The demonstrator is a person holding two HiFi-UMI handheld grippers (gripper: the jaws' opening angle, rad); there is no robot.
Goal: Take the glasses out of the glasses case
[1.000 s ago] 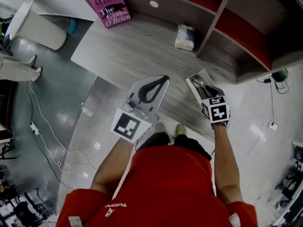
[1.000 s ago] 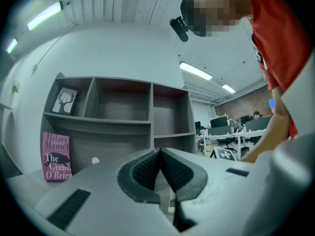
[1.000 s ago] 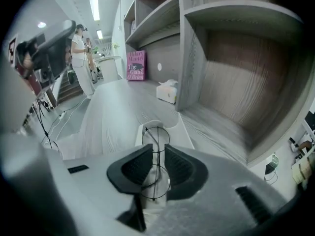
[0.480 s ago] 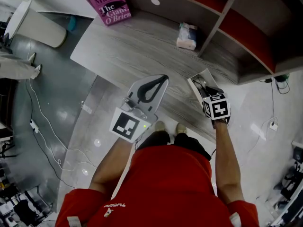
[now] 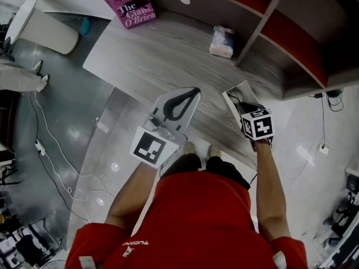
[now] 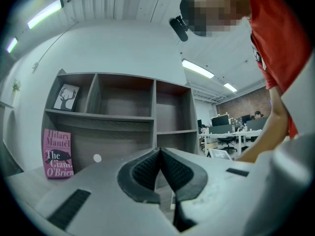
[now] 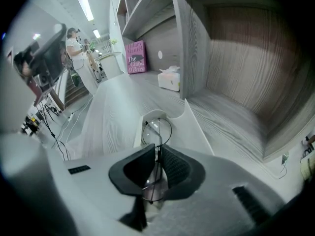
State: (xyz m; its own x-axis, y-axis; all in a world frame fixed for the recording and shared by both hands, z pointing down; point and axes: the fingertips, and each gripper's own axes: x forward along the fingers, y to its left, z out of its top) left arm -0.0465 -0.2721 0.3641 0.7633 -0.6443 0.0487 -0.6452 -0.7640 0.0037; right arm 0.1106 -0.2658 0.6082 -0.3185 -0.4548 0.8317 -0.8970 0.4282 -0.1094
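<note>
Right gripper [image 7: 158,154] fingers pinch the glasses [image 7: 158,130] over the case [image 7: 195,129], lower lens half hidden; left gripper [image 6: 160,156] fingers closed, empty.

The glasses [image 7: 157,129] sit between the jaws of the right gripper [image 7: 158,151], and the case [image 7: 197,132] lies under and just ahead of them on the desk [image 5: 151,60]. The left gripper [image 5: 190,97] is well to that gripper's left, over the desk's near edge. Ahead of the right gripper lies a tissue pack [image 5: 221,42], beside the shelf [image 5: 291,32] upright. Far ahead and left of the left gripper stands a book [image 5: 130,5].
</note>
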